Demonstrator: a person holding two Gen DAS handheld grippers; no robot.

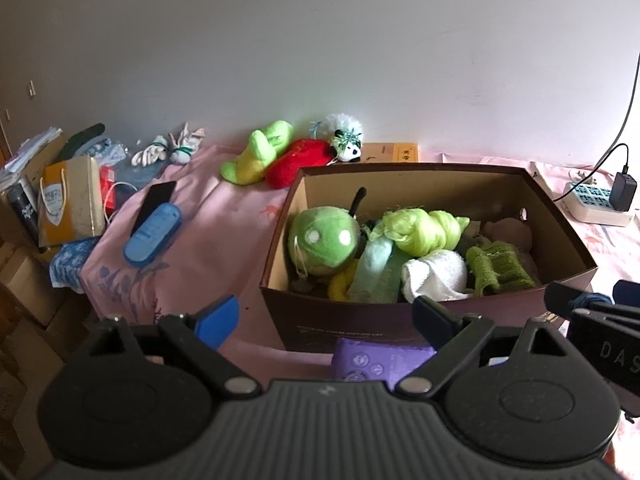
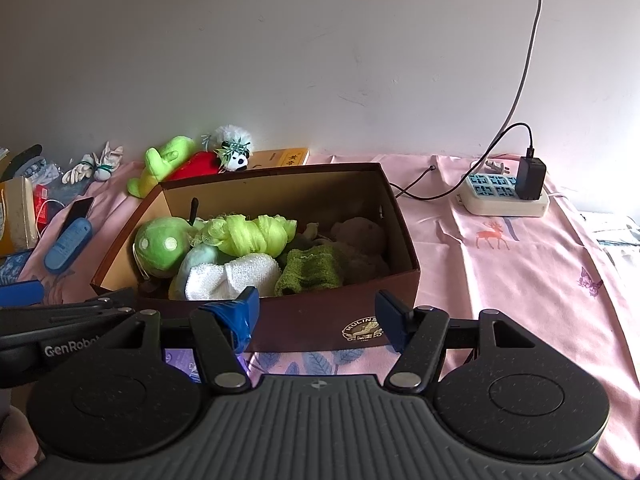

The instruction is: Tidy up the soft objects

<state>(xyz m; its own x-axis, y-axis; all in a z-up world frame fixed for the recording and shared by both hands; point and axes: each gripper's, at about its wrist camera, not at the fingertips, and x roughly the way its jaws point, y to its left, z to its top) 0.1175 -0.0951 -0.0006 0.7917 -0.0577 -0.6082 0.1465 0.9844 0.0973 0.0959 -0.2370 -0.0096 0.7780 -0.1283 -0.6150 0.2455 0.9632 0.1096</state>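
Observation:
A brown cardboard box (image 1: 280, 232) (image 2: 404, 240) stands on the pink cloth, filled with soft things: a round green plush (image 1: 324, 240) (image 2: 162, 246), a lime cloth bundle (image 1: 424, 228) (image 2: 252, 234), a white towel (image 1: 436, 274) (image 2: 232, 274) and a green knit piece (image 1: 498, 266) (image 2: 312, 268). Behind the box lie a green-yellow plush (image 1: 260, 156) (image 2: 160, 164), a red plush (image 1: 296, 162) and a small panda (image 1: 348, 142) (image 2: 236, 156). My left gripper (image 1: 324, 320) is open before the box's front wall, above a purple packet (image 1: 380, 360). My right gripper (image 2: 318, 312) is open beside it, holding nothing.
A power strip with a black charger (image 2: 504, 196) and cables sits right of the box. Left of it lie a blue case (image 1: 152, 234), a phone (image 1: 154, 202), tied white gloves (image 1: 168, 150) and a paper bag (image 1: 70, 200) by the table's left edge, above stacked cartons.

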